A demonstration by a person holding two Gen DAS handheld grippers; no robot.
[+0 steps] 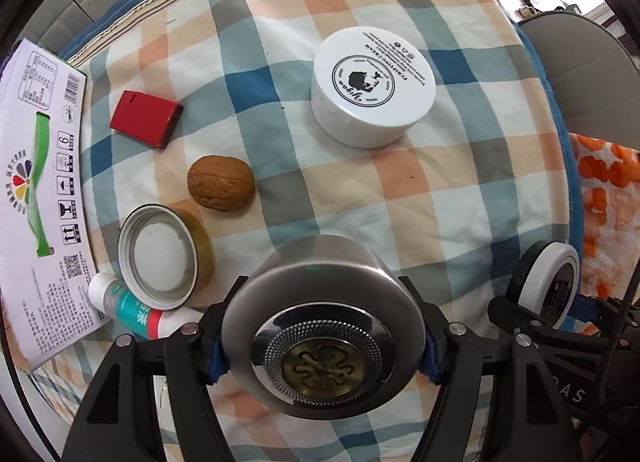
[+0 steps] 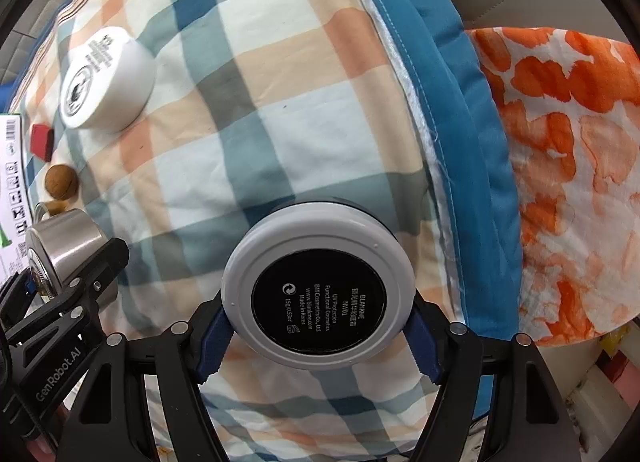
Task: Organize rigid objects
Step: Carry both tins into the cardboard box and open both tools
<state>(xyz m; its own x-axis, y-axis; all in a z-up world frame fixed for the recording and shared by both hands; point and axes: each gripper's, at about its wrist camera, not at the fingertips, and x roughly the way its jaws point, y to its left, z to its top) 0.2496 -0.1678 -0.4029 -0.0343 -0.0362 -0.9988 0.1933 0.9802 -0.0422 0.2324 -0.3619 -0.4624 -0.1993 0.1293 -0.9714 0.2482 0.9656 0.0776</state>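
Left gripper (image 1: 322,358) clamping steel canister (image 1: 320,326) at 6 o'clock, pointing down over checked bedspread (image 1: 360,190). Right gripper (image 2: 318,336) pinching round cosmetic compact (image 2: 318,294) by rim, label up. Guessing both get regrouped with cream jar (image 1: 374,88) at 1 o'clock.

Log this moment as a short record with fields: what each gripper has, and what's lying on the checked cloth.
left gripper: shut on steel cup
right gripper: shut on round compact, label side up
surface: checked cloth
loose on cloth: white cream jar, walnut, red box, gold lid, tube
left edge: printed carton
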